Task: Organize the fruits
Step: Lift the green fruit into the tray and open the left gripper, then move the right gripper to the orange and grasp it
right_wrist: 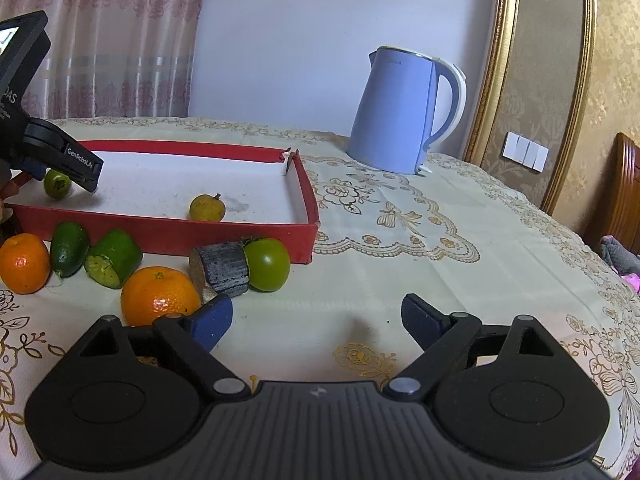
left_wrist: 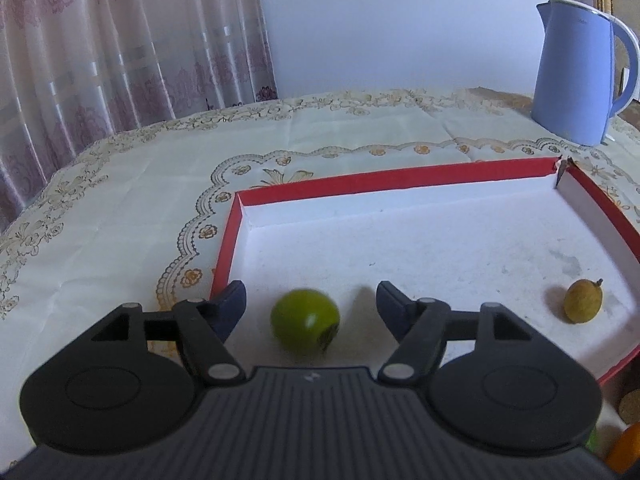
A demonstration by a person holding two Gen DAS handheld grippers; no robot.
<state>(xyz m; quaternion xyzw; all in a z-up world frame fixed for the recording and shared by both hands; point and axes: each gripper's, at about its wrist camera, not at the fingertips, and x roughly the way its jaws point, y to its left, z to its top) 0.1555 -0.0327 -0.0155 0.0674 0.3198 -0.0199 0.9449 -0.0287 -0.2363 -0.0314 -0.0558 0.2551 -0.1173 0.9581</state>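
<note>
Fruit sorting: one green fruit between the left claw's spread fingers, the rest mostly outside the tray

In the left wrist view, the left gripper [left_wrist: 310, 300] sits at bottom centre with its jaws wide apart, and a blurry round green fruit [left_wrist: 305, 322] lies on the white floor of the red tray [left_wrist: 400, 178] between the tips, touching neither; further right there's a small yellowish fruit [left_wrist: 583, 300] near the tray's right wall, with a blue kettle [left_wrist: 576, 76] at upper right. In the right wrist view, going left to right along the tray's front wall: an orange [right_wrist: 23, 263], two green pieces [right_wrist: 92, 258], a second orange [right_wrist: 159, 294], a dark stubby chunk [right_wrist: 221, 269] touching a green tomato-looking fruit [right_wrist: 269, 265]. The right gripper [right_wrist: 316, 318] at bottom centre is open too, holding nothing, above bare tablecloth [right_wrist: 460, 280].
</note>
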